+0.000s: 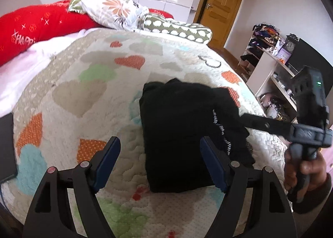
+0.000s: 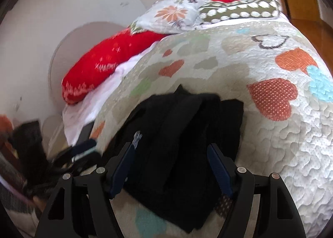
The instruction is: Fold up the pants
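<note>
The black pants (image 1: 181,132) lie folded into a compact block on the heart-patterned quilt (image 1: 83,96). My left gripper (image 1: 160,144) is open and empty, hovering above the quilt with the pants' left edge between its fingers. My right gripper (image 2: 171,150) is open and empty just above the pants (image 2: 187,144), which lie in bunched folds in the right wrist view. In the left wrist view the right gripper's body (image 1: 308,117) shows at the right, held by a hand, with one finger reaching to the pants' right side.
A red pillow (image 1: 37,25), a floral pillow (image 1: 112,9) and a dotted bolster (image 1: 177,27) lie at the head of the bed. Shelves with clutter (image 1: 270,59) stand to the right, beyond the bed edge. A dark flat object (image 1: 7,146) lies at the left edge.
</note>
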`<state>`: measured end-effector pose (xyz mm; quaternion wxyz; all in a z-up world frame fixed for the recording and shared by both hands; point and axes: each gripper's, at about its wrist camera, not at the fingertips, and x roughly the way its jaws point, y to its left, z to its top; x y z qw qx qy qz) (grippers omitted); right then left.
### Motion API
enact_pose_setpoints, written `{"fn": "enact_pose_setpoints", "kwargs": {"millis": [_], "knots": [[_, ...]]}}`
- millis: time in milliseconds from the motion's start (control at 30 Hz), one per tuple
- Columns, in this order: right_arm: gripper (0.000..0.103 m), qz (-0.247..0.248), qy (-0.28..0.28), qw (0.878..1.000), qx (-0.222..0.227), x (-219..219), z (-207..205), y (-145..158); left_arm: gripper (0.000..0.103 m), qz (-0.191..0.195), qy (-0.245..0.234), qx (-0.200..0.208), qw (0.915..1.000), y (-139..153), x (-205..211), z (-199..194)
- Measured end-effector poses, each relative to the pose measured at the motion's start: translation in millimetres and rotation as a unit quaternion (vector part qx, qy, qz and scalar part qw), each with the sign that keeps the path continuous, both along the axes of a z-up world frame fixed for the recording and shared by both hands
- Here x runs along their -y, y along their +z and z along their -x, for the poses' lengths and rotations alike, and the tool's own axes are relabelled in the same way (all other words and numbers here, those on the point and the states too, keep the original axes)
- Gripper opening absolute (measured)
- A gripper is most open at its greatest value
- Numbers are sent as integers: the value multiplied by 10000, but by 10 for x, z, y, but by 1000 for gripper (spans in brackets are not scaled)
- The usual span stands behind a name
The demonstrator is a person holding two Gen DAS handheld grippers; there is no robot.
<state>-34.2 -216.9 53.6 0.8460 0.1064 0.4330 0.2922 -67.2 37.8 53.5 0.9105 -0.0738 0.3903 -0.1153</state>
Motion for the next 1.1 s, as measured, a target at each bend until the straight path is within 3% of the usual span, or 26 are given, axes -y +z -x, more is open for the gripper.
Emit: {"fn": "enact_pose_setpoints", "kwargs": {"millis": [67,167,233,333,533,633,667,700,900,933,967,1000,1033,1100], "knots": [[69,9,183,9998,-115,-81,-15,-86,79,-1,-66,-52,10000,-63,66,-48],[17,98,261,9991,-307,-182,-94,-256,79,-86,-149,-114,9998,-82,150,-71],[11,-28,249,9996,-93,-134,-53,-190,79,-63,-198,-18,9998,18,137,17],[10,29,303,9988,393,13,108,29,80,11,-146,185,9997,110,99,35],[13,396,48,9992,-27,94,38,-271,83,-95,-295,-147,9994,-128,285,-170],[29,112,-186,9997,121,185,60,-160,83,-131,-364,-272,9989,-234,328,-197],[47,82,-361,9991,198,247,47,-115,83,-136,-363,-275,9989,-243,332,-195],[56,61,-474,9985,250,284,28,-94,83,-117,-365,-284,9989,-250,334,-198],[58,114,-401,9991,-87,189,-269,-302,83,-112,-337,-297,9989,-271,344,-198],[58,79,-412,9990,-131,175,-303,-344,83,-127,-331,-305,9989,-274,344,-196],[51,-27,-422,9990,-164,165,-332,-378,83,-125,-330,-314,9989,-277,344,-193],[27,-163,-379,9990,-180,169,-337,-385,83,-119,-331,-324,9989,-270,343,-190],[17,-358,-277,9987,-218,167,-329,-364,83,-147,-326,-330,9988,-256,348,-185],[11,-350,-243,9991,-22,154,-260,-244,83,-210,-338,-283,9988,-212,368,-166]]}}
